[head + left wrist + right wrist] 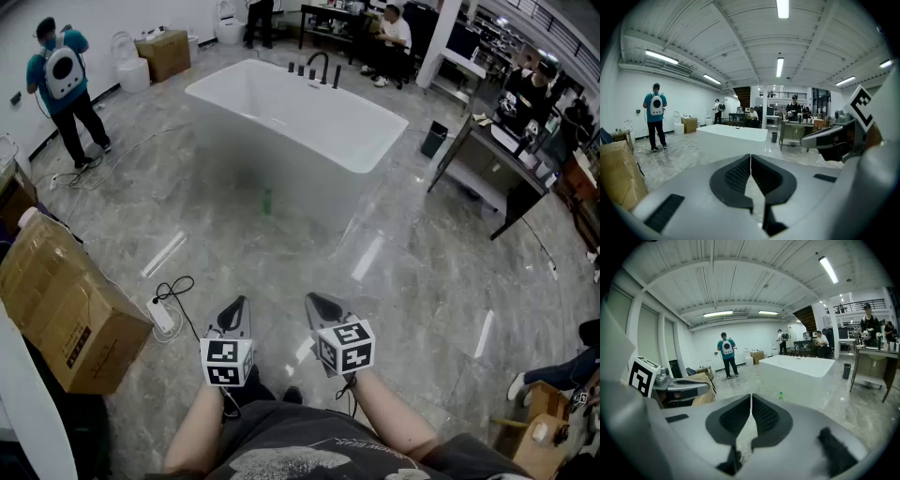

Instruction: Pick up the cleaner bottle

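Left gripper (236,306) and right gripper (320,303) each have their jaws pressed together on nothing, held side by side above the grey floor (412,281). Well ahead of them, the small green cleaner bottle (267,200) stands on the floor, just beside the white bathtub's (314,173) near wall.
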Motion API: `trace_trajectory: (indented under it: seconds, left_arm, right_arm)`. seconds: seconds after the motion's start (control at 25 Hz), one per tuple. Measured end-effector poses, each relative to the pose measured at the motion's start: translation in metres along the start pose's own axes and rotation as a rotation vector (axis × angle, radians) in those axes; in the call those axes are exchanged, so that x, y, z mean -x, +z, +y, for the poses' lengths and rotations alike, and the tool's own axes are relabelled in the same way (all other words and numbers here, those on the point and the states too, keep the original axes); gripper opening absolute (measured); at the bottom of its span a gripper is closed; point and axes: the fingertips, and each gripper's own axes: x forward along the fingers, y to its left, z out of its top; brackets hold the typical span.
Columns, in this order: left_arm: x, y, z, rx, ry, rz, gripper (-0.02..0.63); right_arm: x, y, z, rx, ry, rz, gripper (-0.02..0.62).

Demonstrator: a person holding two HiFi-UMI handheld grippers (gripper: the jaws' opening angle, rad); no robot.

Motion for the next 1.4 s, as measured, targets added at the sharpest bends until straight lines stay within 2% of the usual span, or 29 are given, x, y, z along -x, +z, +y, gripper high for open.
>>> trace_trajectory:
  seconds: [0.2,0.44,0.72,0.84,0.96,1.16,1.4]
  left_arm:
    - [0.006,-0.004,-0.008,0.020,-0.001,-0.008,0.018]
    - [0.012,-0.006,-0.014,0.053,-0.038,-0.033,0.018]
    - [0.015,-0.012,-0.006,0.063,-0.032,-0.010,0.018]
    - [0.009,-0.012,0.000,0.060,-0.031,-0.001,0.018]
    - [0.004,-0.009,0.011,0.069,-0.038,-0.003,0.018]
    - [-0.024,-0.002,0.044,0.078,-0.059,0.000,0.018]
    - [-0.072,0.025,0.083,0.036,-0.113,-0.026,0.018]
  right_arm:
    - [0.004,-0.004,0.002,0.007,0.007,0.006,0.031]
    - [0.004,-0.014,0.005,-0.009,0.013,0.021,0.031]
    - [-0.005,-0.020,0.013,-0.006,0.029,0.035,0.031]
    - [-0.014,-0.015,0.010,-0.049,0.033,0.017,0.031]
    - [-0.027,-0.012,0.007,-0.091,0.027,0.014,0.031]
    - [-0.053,0.002,0.001,-0.091,-0.013,0.018,0.032]
    - [-0.092,0.038,-0.021,-0.116,-0.101,0.001,0.032]
